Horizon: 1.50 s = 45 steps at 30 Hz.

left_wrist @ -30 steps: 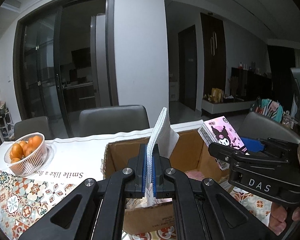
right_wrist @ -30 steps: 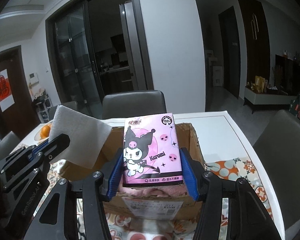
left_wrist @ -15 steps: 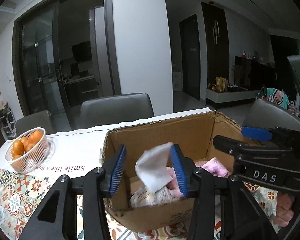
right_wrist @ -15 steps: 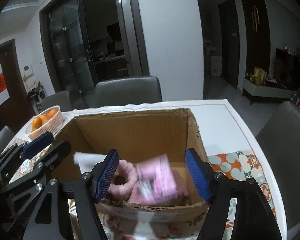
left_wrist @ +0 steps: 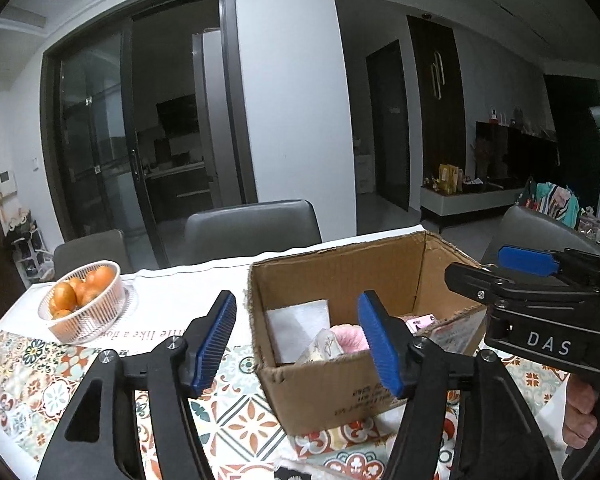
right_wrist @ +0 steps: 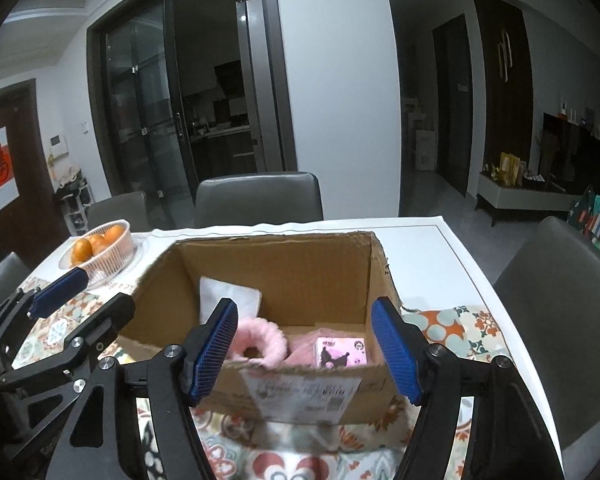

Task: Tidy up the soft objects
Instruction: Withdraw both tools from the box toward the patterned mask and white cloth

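Note:
An open cardboard box (right_wrist: 284, 264) (left_wrist: 340, 280) stands on the table. Inside lie a white folded cloth (right_wrist: 226, 294) (left_wrist: 296, 320) against the left wall, a pink fluffy scrunchie (right_wrist: 260, 340), a pink soft item (left_wrist: 350, 336) and a pink Kuromi tissue pack (right_wrist: 342, 352). My left gripper (left_wrist: 298, 344) is open and empty in front of the box's near-left corner. My right gripper (right_wrist: 310, 350) is open and empty, just before the box's near wall. The right gripper also shows in the left wrist view (left_wrist: 540, 280), and the left gripper in the right wrist view (right_wrist: 64, 304).
A white basket of oranges (left_wrist: 82, 308) (right_wrist: 100, 246) stands at the table's left. Grey chairs (right_wrist: 258, 198) stand behind the table and one (right_wrist: 556, 304) at its right. A patterned mat (left_wrist: 28, 368) covers the near table, a white cloth (right_wrist: 420, 248) the far part.
Both grippers opened. The white cloth dropped from the left one and the Kuromi tissue pack from the right one into the box. Both grippers drew back slightly.

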Available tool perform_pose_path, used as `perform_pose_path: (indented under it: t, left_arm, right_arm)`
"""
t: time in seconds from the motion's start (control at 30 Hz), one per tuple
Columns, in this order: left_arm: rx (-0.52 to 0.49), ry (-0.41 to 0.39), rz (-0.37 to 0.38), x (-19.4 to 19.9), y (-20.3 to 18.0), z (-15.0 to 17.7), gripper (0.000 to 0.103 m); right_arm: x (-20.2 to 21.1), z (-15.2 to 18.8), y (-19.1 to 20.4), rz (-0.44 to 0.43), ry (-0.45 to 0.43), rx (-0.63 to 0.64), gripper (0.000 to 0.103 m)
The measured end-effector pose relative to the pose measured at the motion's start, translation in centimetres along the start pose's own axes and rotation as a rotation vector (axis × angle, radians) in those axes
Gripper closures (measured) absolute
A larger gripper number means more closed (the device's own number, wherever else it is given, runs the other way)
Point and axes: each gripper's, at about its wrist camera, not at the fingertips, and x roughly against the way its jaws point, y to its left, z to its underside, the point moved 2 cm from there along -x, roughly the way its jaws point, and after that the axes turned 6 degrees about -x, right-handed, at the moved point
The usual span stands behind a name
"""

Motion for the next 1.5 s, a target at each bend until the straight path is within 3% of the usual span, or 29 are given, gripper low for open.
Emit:
perform_pose_path:
  t: [0.5, 0.97, 1.5]
  left_arm:
    - [0.003, -0.014, -0.023, 5.7, 1.1, 1.1, 0.034]
    - [0.001, -0.004, 0.009, 9.1, 1.4, 3.0, 0.031]
    - [-0.075, 0.047, 0.043, 11.1, 1.0, 6.7, 0.026]
  right_arm:
    - [5.3, 1.5, 2.6, -0.024, -0.020, 0.025, 0.032]
    - [9.0, 4.6, 3.6, -0.003, -0.008, -0.007, 0.032]
    - [9.7, 9.8, 3.7, 0.026, 0.110, -0.060, 0.032]
